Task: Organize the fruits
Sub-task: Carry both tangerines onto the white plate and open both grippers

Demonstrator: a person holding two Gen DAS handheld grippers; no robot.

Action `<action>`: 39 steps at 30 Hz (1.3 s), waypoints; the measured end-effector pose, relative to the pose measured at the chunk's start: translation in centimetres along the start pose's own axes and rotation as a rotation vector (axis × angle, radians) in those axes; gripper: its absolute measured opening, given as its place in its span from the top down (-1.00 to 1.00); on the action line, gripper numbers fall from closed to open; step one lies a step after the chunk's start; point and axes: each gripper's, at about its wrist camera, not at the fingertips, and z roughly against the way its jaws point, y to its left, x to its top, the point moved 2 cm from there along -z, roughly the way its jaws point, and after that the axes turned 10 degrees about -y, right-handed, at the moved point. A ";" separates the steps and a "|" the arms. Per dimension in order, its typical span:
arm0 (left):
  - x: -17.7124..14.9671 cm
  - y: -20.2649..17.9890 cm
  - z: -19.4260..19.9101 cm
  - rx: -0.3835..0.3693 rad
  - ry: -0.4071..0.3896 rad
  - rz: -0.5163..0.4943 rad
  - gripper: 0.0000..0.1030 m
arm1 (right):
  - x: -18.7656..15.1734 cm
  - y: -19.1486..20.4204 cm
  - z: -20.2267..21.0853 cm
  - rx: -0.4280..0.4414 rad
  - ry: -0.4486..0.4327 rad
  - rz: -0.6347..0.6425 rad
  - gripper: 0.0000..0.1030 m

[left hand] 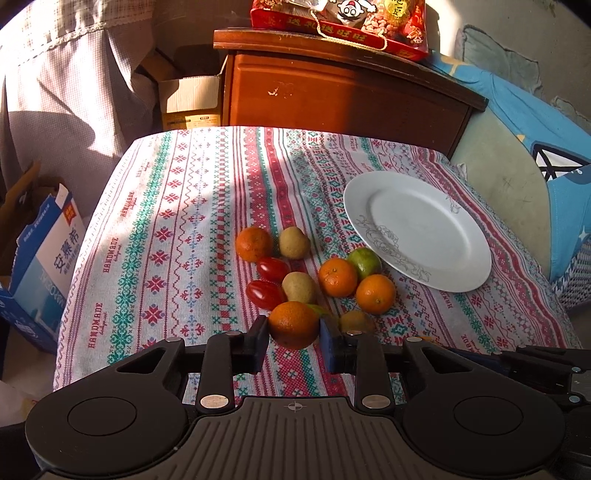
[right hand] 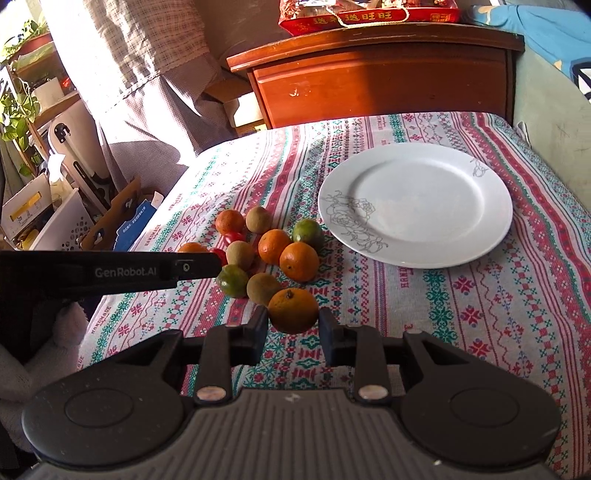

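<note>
You are clamping an orange [left hand: 293, 325] in your left gripper [left hand: 294, 341], another orange [right hand: 293, 310] in your right gripper [right hand: 293, 338], near the plate [right hand: 480, 236].

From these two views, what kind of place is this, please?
Probably a room in a home, perhaps a bedroom. A patterned tablecloth covers the table, a wooden cabinet stands behind it with a red snack box on top, and a curtain hangs to the left near potted plants.
</note>
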 end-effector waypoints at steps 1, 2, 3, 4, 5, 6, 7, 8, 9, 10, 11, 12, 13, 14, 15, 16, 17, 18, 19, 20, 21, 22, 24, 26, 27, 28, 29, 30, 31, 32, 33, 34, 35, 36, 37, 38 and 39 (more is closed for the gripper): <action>0.3 -0.2 0.0 -0.010 -0.007 0.006 0.49 | 0.4 -0.3 0.1 -0.006 -0.011 -0.004 0.43; 0.7 -0.4 0.1 -0.019 -0.013 0.012 0.49 | 0.7 -0.6 0.3 -0.013 -0.020 -0.008 0.43; 1.0 -0.7 0.0 -0.027 -0.020 0.014 0.49 | 1.1 -1.0 0.4 -0.022 -0.028 -0.014 0.43; 1.4 -1.0 0.0 -0.033 -0.029 0.009 0.49 | 1.5 -1.5 0.5 -0.029 -0.036 -0.025 0.43; 1.7 -1.3 0.0 -0.037 -0.037 0.001 0.49 | 1.9 -1.8 0.6 -0.035 -0.042 -0.032 0.43; 2.1 -1.7 -0.1 -0.041 -0.043 -0.005 0.49 | 2.3 -2.3 0.8 -0.041 -0.050 -0.038 0.43; 2.5 -2.0 -0.2 -0.049 -0.046 -0.008 0.49 | 2.8 -2.7 1.0 -0.049 -0.059 -0.040 0.43; 2.9 -2.2 -0.3 -0.059 -0.049 -0.009 0.49 | 3.2 -3.0 1.1 -0.056 -0.068 -0.041 0.43; 3.2 -2.5 -0.4 -0.068 -0.052 -0.012 0.49 | 3.6 -3.3 1.2 -0.060 -0.078 -0.047 0.43; 3.6 -2.8 -0.4 -0.076 -0.056 -0.019 0.49 | 4.1 -3.7 1.2 -0.061 -0.087 -0.054 0.43; 3.9 -3.2 -0.5 -0.081 -0.062 -0.029 0.49 | 4.5 -4.0 1.2 -0.064 -0.093 -0.061 0.43; 4.2 -3.5 -0.5 -0.085 -0.069 -0.040 0.49 | 4.8 -4.2 1.2 -0.068 -0.098 -0.064 0.43; 4.5 -3.7 -0.6 -0.089 -0.073 -0.046 0.49 | 5.1 -4.5 1.0 -0.074 -0.103 -0.065 0.43; 4.7 -4.0 -0.7 -0.098 -0.073 -0.044 0.49 | 5.4 -4.7 1.0 -0.079 -0.106 -0.064 0.43; 4.9 -4.1 -0.9 -0.106 -0.070 -0.039 0.49 | 5.6 -5.0 0.8 -0.084 -0.109 -0.061 0.43; 5.2 -4.4 -1.1 -0.118 -0.067 -0.038 0.49 | 5.9 -5.3 0.7 -0.088 -0.113 -0.060 0.43; 5.3 -4.6 -1.4 -0.124 -0.068 -0.047 0.49 | 6.1 -5.5 0.6 -0.092 -0.116 -0.062 0.43; 5.5 -4.9 -1.6 -0.128 -0.072 -0.062 0.49 | 6.3 -5.8 0.5 -0.096 -0.119 -0.067 0.43; 5.7 -5.1 -1.9 -0.133 -0.076 -0.080 0.49 | 6.4 -6.2 0.3 -0.101 -0.121 -0.073 0.43; 5.9 -5.3 -2.2 -0.137 -0.078 -0.092 0.49 | 6.4 -6.5 0.1 -0.108 -0.120 -0.079 0.43; 6.0 -5.4 -2.6 -0.139 -0.073 -0.097 0.49 | 6.4 -6.9 -0.2 -0.118 -0.117 -0.088 0.43; 6.1 -5.5 -3.1 -0.141 -0.066 -0.098 0.49 | 6.3 -7.3 -0.5 -0.127 -0.110 -0.099 0.43; 6.2 -5.9 -4.2 -0.149 -0.047 -0.098 0.49 | 6.1 -7.9 -1.1 -0.134 -0.096 -0.119 0.43; 6.1 -6.4 -5.1 -0.152 -0.040 -0.115 0.49 | 5.8 -8.3 -1.7 -0.141 -0.085 -0.124 0.43; 6.0 -6.7 -5.5 -0.155 -0.035 -0.120 0.49 | 5.7 -8.5 -1.9 -0.144 -0.081 -0.125 0.43; 6.0 -6.9 -5.9 -0.159 -0.029 -0.120 0.49 | 5.5 -8.8 -2.1 -0.149 -0.075 -0.132 0.43; 5.9 -7.0 -6.2 -0.162 -0.023 -0.115 0.49 | 5.3 -9.0 -2.3 -0.151 -0.069 -0.138 0.43; 5.9 -7.1 -6.5 -0.163 -0.018 -0.111 0.49 | 5.2 -9.2 -2.5 -0.155 -0.065 -0.143 0.43; 5.9 -7.2 -6.9 -0.164 -0.012 -0.107 0.49 | 5.1 -9.3 -2.7 -0.160 -0.063 -0.144 0.43; 5.8 -7.3 -7.3 -0.163 -0.008 -0.106 0.49 | 5.0 -9.5 -2.9 -0.165 -0.062 -0.145 0.43; 5.8 -7.4 -7.5 -0.162 -0.006 -0.107 0.48 | 5.0 -9.6 -3.0 -0.167 -0.061 -0.148 0.43; 5.7 -7.5 -7.8 -0.162 -0.001 -0.106 0.48 | 5.0 -9.8 -3.2 -0.171 -0.059 -0.155 0.43; 5.6 -7.6 -8.1 -0.162 0.005 -0.104 0.48 | 5.0 -9.9 -3.3 -0.173 -0.059 -0.160 0.43; 5.5 -7.7 -8.4 -0.164 0.013 -0.101 0.48 | 4.9 -10.0 -3.4 -0.176 -0.060 -0.162 0.42; 5.4 -7.8 -8.6 -0.168 0.018 -0.100 0.48 | 4.9 -10.1 -3.5 -0.181 -0.061 -0.162 0.41; 5.3 -7.9 -8.7 -0.167 0.022 -0.101 0.48 | 4.9 -10.2 -3.5 -0.190 -0.065 -0.162 0.39; 5.3 -8.0 -8.8 -0.164 0.024 -0.104 0.48 | 5.0 -10.2 -3.5 -0.195 -0.070 -0.163 0.36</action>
